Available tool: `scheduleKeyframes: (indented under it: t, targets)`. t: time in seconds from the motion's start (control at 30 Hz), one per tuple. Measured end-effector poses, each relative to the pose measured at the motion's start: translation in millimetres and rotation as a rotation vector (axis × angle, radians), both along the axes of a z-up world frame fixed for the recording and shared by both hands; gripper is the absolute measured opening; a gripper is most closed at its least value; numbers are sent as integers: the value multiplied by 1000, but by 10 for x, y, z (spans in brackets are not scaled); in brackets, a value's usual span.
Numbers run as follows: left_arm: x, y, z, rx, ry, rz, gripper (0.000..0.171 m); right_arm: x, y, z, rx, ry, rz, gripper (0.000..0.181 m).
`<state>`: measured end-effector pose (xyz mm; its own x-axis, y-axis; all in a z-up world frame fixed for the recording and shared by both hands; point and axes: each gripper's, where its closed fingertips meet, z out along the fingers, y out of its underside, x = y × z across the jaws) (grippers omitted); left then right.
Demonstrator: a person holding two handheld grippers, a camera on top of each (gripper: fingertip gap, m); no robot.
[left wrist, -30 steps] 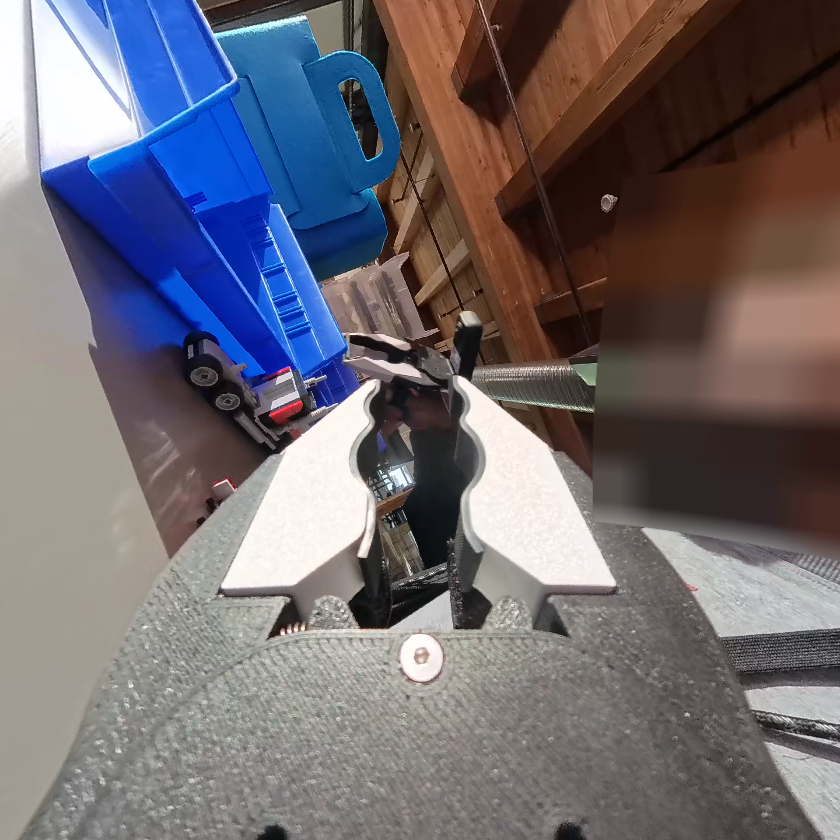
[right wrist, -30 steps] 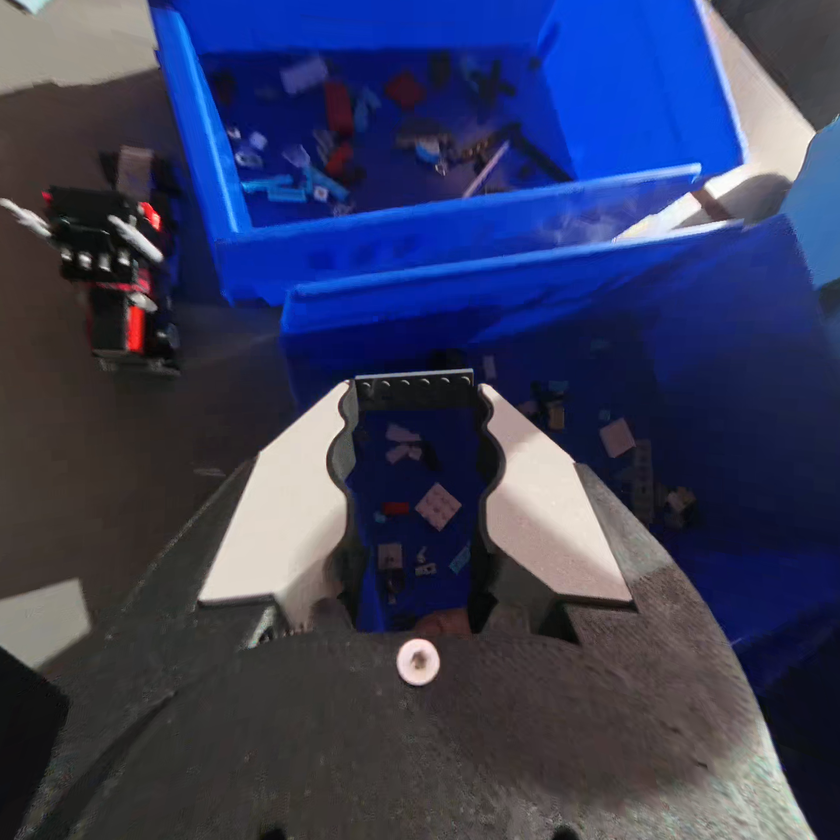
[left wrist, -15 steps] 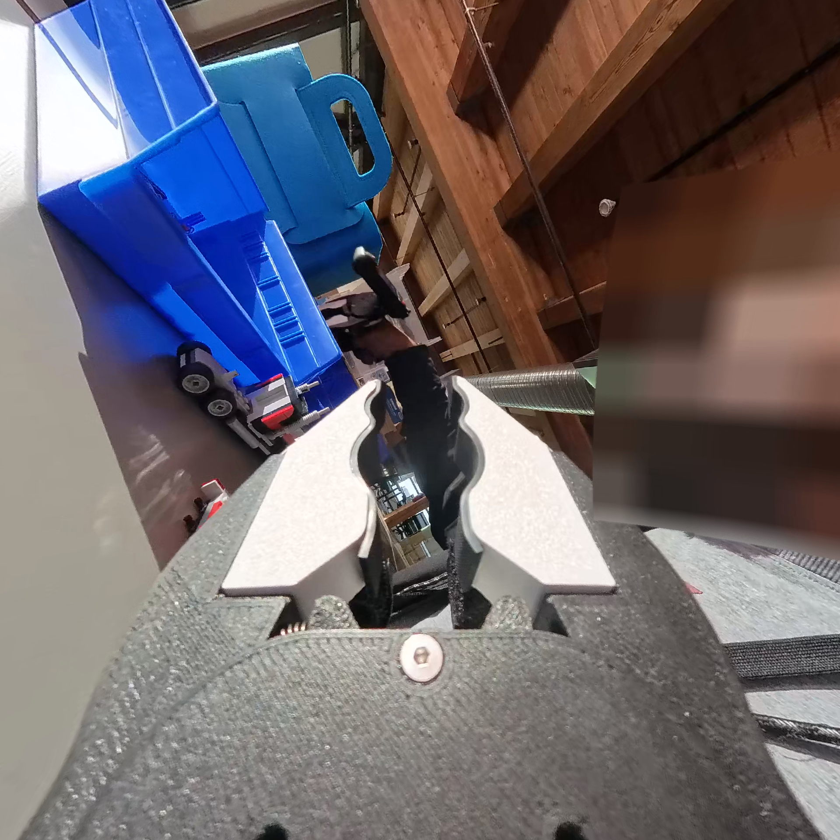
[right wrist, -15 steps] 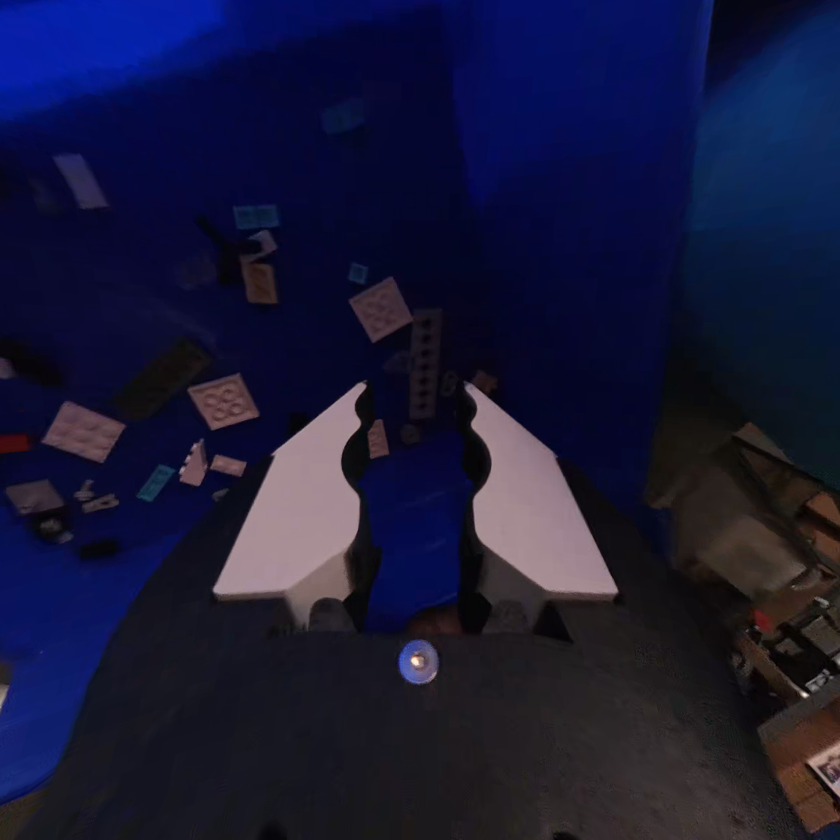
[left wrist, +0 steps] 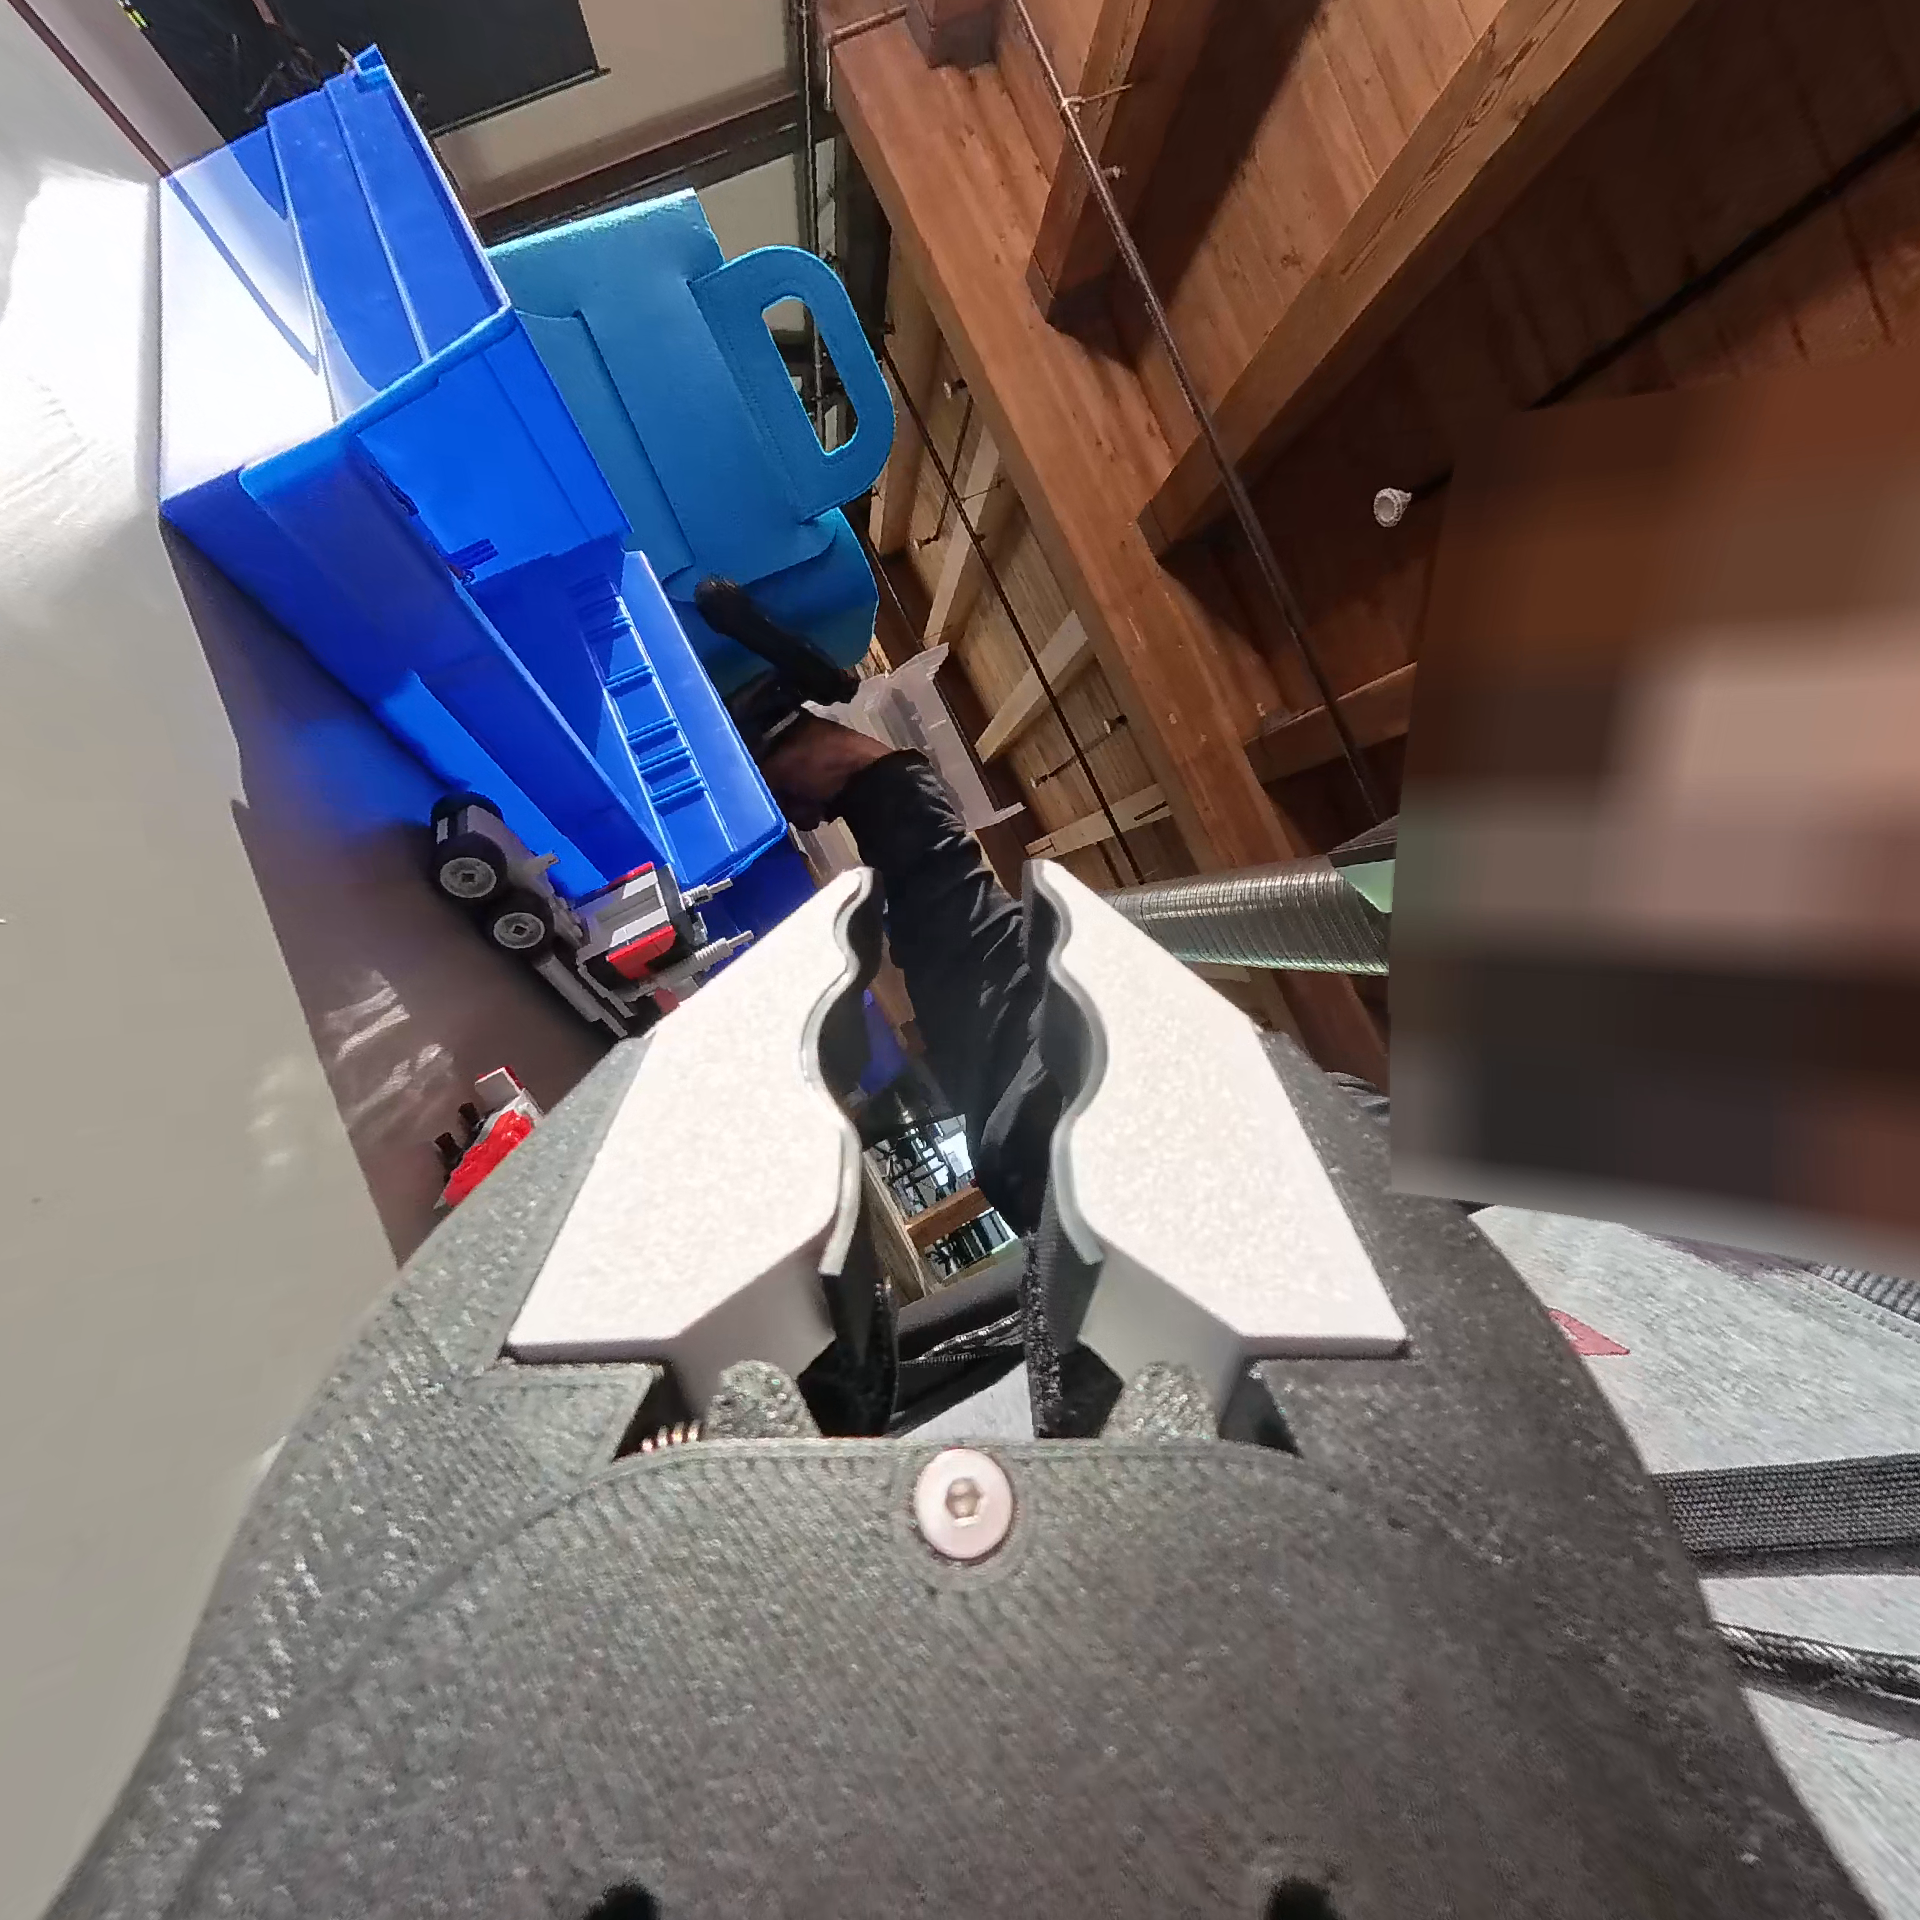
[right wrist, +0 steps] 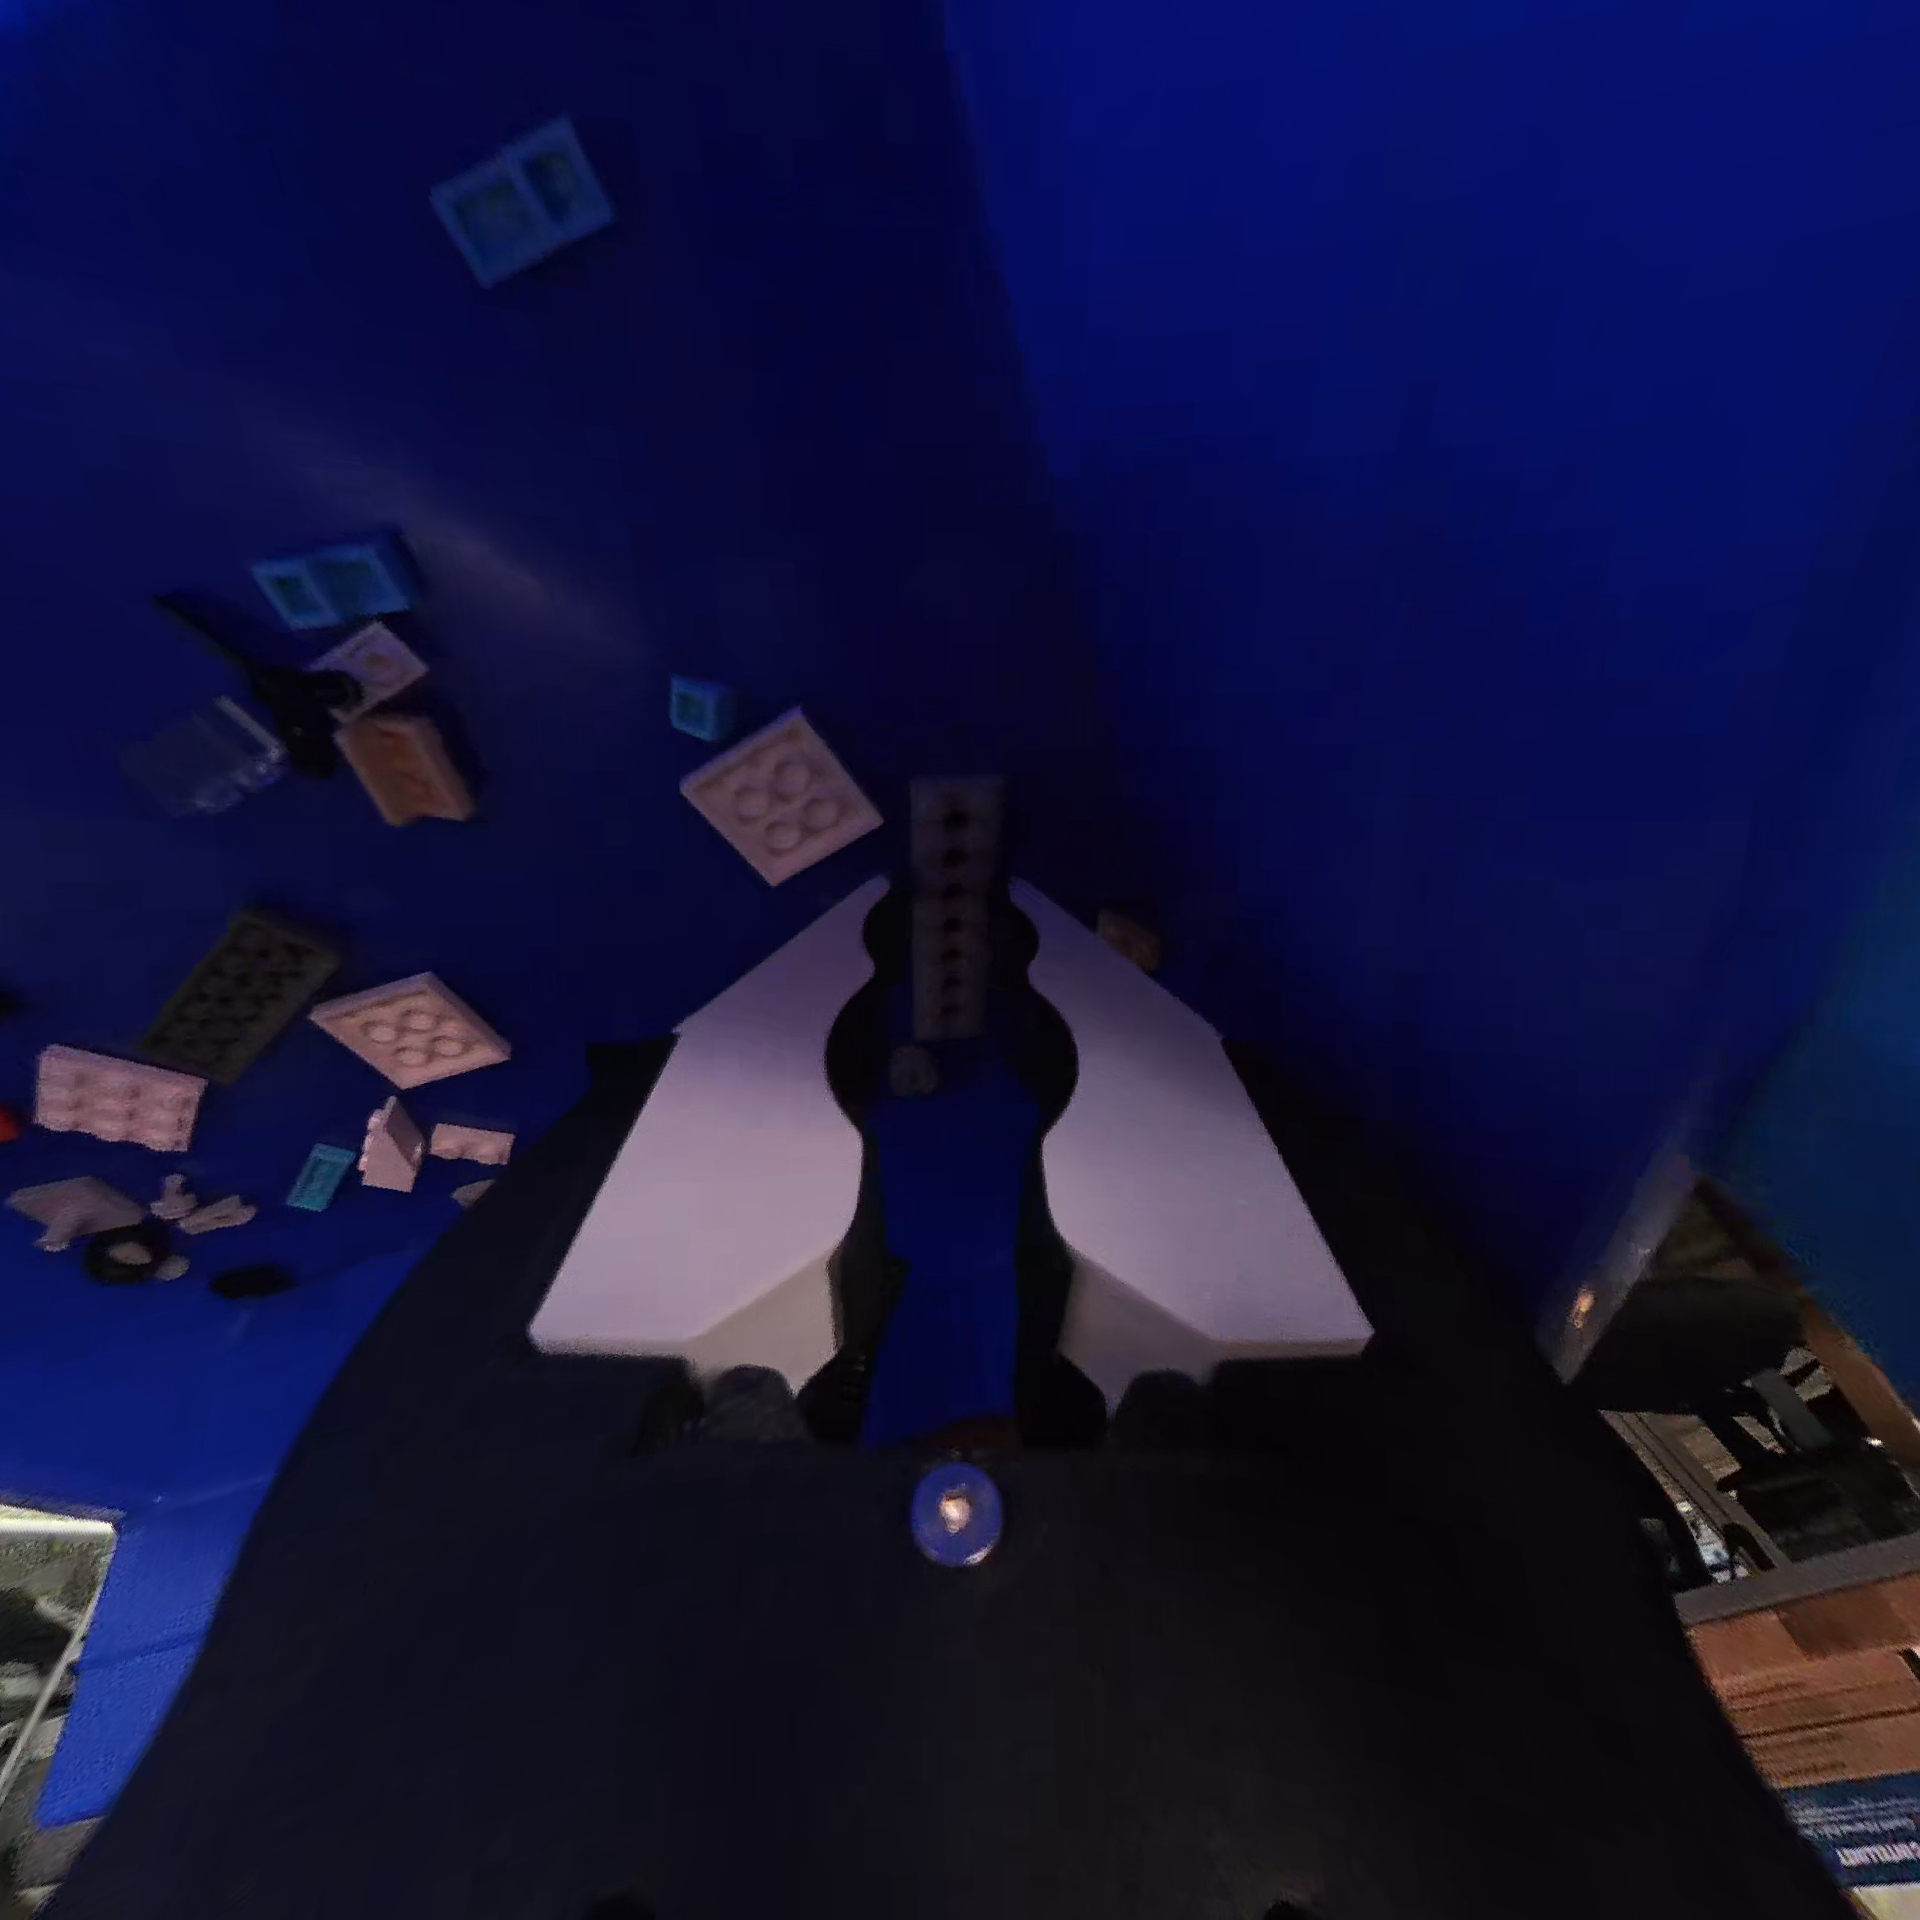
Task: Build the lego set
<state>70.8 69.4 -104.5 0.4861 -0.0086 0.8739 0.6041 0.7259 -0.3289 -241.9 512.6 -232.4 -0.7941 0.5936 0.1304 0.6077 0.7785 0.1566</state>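
My right gripper (right wrist: pixel 951 894) is deep inside a blue bin (right wrist: pixel 1351 520), low over its floor. A long grey lego plate with a row of holes (right wrist: pixel 954 831) lies lengthwise between the fingertips, and the dark pads sit against its long edges. My left gripper (left wrist: pixel 951 878) is held up in the air beside the table, with its jaws apart and nothing between them. Behind its gap, a black sleeve (left wrist: pixel 935 914) reaches into the blue bins (left wrist: pixel 468 520). A partly built lego truck (left wrist: pixel 582 914) stands on the table next to the bins.
Loose pieces lie on the bin floor: white square plates (right wrist: pixel 779 795) (right wrist: pixel 410 1029), a black plate (right wrist: pixel 239 992), a tan piece (right wrist: pixel 405 769) and light blue frames (right wrist: pixel 520 197). A small red and white build (left wrist: pixel 488 1132) sits on the table. A teal case (left wrist: pixel 727 416) stands behind the bins. One gripper's finger ends stand about 55 cm off the other's. To the tan piece (right wrist: pixel 405 769): right tips about 8 cm, left tips about 45 cm.
My right gripper went from above the bins down into the near bin, let a black plate leave its jaws, and narrowed around the long grey plate. The left gripper barely moved.
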Motion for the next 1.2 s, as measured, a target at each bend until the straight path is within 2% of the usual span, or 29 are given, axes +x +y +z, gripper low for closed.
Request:
scheduleKeyframes:
  t: [0.17,0.23,0.33,0.43,0.53,0.67,0.8,0.97,1.13,1.2]
  targets:
    - [62,-24,26,-1,13,10,27,-5,-25,85,-42,55,-6,18]
    - [81,-64,23,-11,15,21,27,7,-96,230,-104,114,-4,17]
    - [90,-141,12,-35,18,47,27,113,-342,589,-252,224,8,17]
    - [74,-191,-2,-72,24,73,27,387,-784,1053,-446,333,57,17]
    - [47,-169,0,-101,37,81,26,866,-1419,1501,-681,403,144,17]
    - [6,-24,13,-146,48,73,27,1656,-2345,1851,-964,433,281,16]
    - [-30,173,42,-218,69,86,28,2314,-3226,1885,-1244,364,271,16]
    - [9,308,13,-457,145,175,38,2875,-4126,1559,-1424,194,176,16]
    - [60,97,-68,-712,201,334,38,3170,-4580,1383,-1532,37,70,15]
    - [84,8,-87,-760,207,364,21,3256,-4677,1327,-1540,1,59,15]
